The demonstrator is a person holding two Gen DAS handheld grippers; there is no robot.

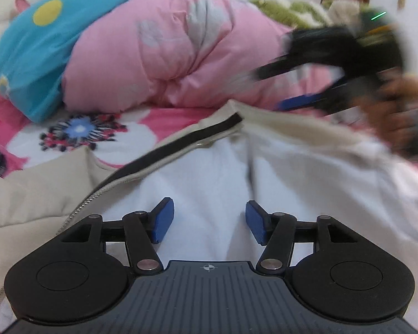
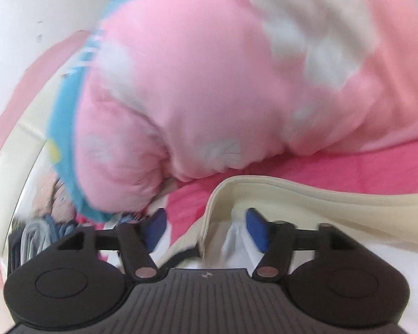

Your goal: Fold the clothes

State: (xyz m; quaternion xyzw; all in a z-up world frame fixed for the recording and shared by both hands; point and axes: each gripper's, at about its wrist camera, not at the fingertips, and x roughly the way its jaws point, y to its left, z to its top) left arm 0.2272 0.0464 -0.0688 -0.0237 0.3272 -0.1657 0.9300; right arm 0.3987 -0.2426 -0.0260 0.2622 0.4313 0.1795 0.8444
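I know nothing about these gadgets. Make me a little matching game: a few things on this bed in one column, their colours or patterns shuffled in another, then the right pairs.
Things:
1. jacket
2. quilt
3. pillow
4. bedsheet

Colours:
A. pale pink with grey-white patches
B. cream outside, white lining, dark strip along the zip
C. hot pink and white with big flowers
D. turquoise with a yellow dot

Pairs: 1-B, 2-A, 3-D, 4-C.

Both the left gripper and the right gripper have their blue fingers spread apart over the jacket.
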